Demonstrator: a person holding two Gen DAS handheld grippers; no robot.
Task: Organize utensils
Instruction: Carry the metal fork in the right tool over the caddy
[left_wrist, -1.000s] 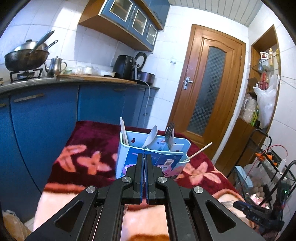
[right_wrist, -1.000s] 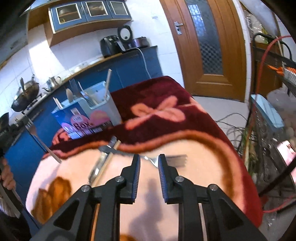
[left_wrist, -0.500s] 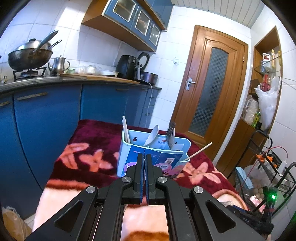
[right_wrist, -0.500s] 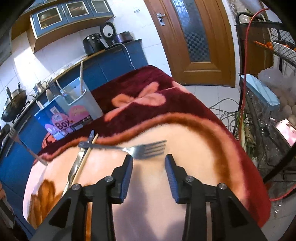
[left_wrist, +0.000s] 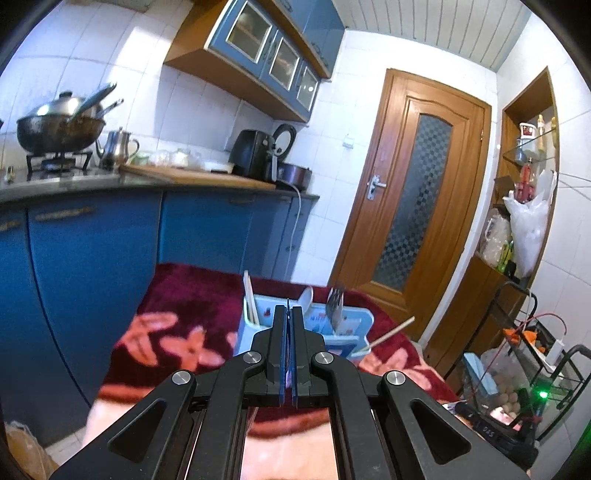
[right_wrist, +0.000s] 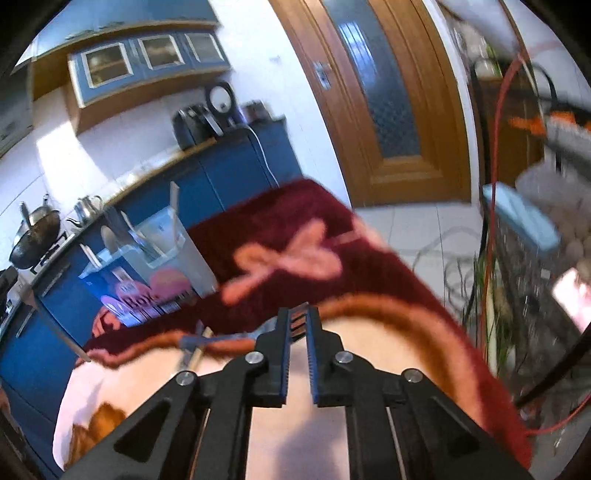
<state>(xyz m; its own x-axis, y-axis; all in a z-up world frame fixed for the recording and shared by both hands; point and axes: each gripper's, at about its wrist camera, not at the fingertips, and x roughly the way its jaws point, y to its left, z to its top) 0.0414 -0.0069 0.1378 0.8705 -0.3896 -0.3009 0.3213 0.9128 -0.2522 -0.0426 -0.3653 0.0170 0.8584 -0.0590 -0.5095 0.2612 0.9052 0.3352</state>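
While the right gripper (right_wrist: 298, 319) hangs low over the pale part of the flowered blanket (right_wrist: 373, 258), the silver metal fork (right_wrist: 266, 330) lies across its line of reach, long axis running left to right, tines between the spread fingers and handle trailing off to the left. Whether the pads touch the tines yet is lost in blur. A second loose utensil (right_wrist: 192, 354) crosses under the handle's left end. The white and blue plastic utensil box (right_wrist: 159, 273) stands far and left of the fork, already holding cutlery. This hand is plainly the nearer; the left gripper (left_wrist: 289, 314), pressed together on nothing visible, points at the box from farther back.
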